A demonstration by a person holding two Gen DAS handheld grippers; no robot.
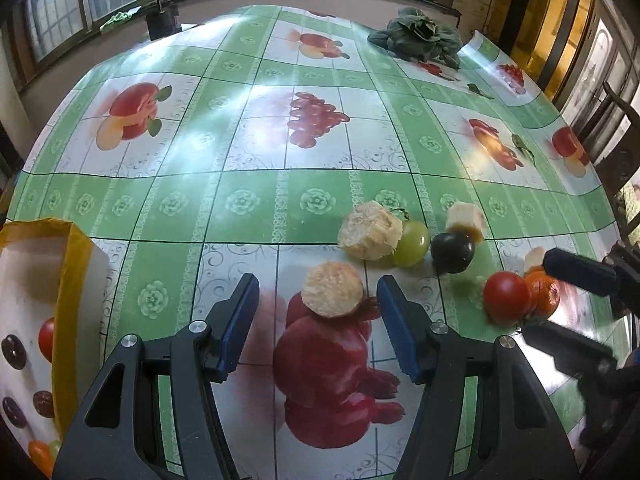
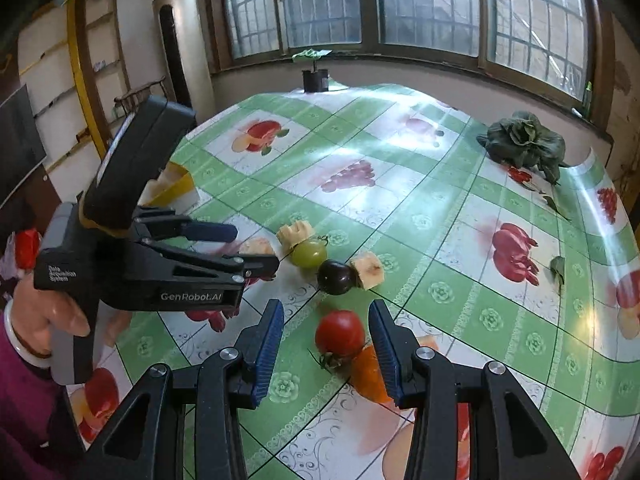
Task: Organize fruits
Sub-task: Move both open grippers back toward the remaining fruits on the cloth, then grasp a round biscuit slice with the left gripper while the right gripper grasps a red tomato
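Right gripper point(image 2: 326, 340), jaws apart, straddles a red tomato point(image 2: 340, 334); left gripper point(image 1: 318, 308), also apart, brackets a cut fruit slice point(image 1: 332, 289). Closing off-centre could roll the tomato away.

L gripper point(image 1: 318, 312) w/ jaws apart, pale fruit chunk point(image 1: 332, 289) between them, untouched. Green grape point(image 1: 412, 243), dark plum point(image 1: 453, 251), tomato point(image 1: 506, 297) further R on worktop point(image 1: 240, 200).
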